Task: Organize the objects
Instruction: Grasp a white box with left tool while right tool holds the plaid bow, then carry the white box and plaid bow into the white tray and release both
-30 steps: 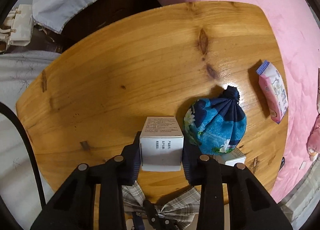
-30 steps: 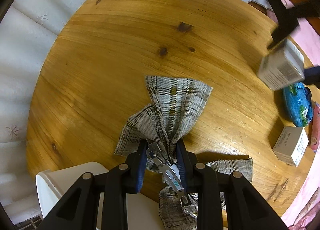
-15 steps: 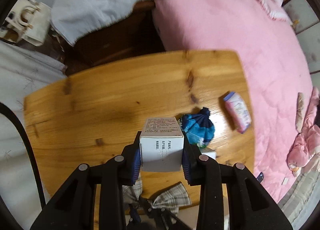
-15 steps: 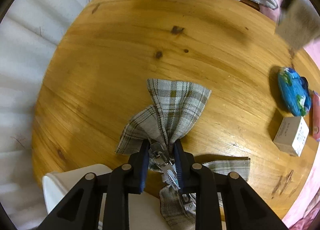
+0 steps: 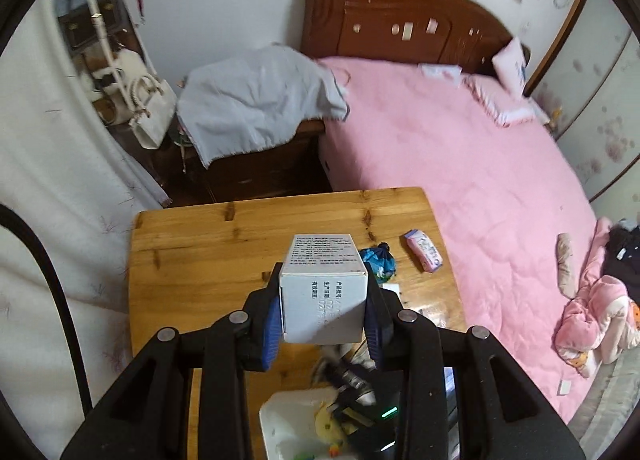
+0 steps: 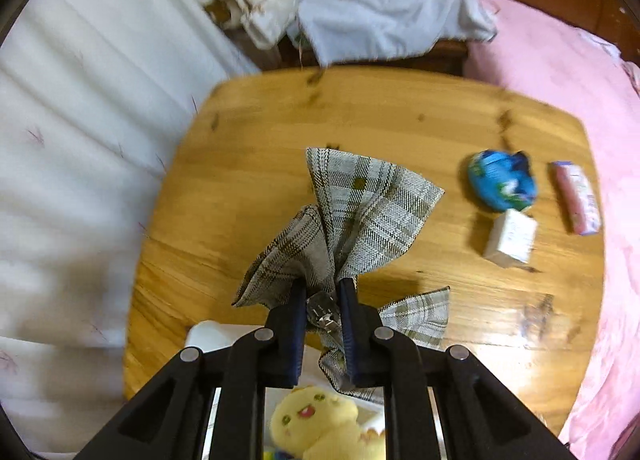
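The left gripper [image 5: 323,300] is clamped on a white box [image 5: 322,292], its blue pads pressing the box's two sides, and the box hangs above the wooden table [image 5: 200,260] with its printed top facing the camera. Beneath it, at the near edge of the table, a white bin [image 5: 280,420] holds a yellow plush toy [image 5: 328,426].

The right gripper [image 6: 323,306] has just been closing and now grips the plaid bow [image 6: 360,212] by its knot, where a metal clip [image 6: 322,310] sits between the pads. The bow's wings fan out above the table, and one tail hangs down toward the bin, where the plush toy's face shows.

Farther along the table lie a blue cloth pouch [image 6: 502,182], a second small white box [image 6: 512,238] just beside it, and a pink packet [image 6: 576,198] near the edge by the pink bed [image 5: 460,164]. A grey cloth [image 5: 256,100] is draped over the dark nightstand [image 5: 260,176] behind the table.
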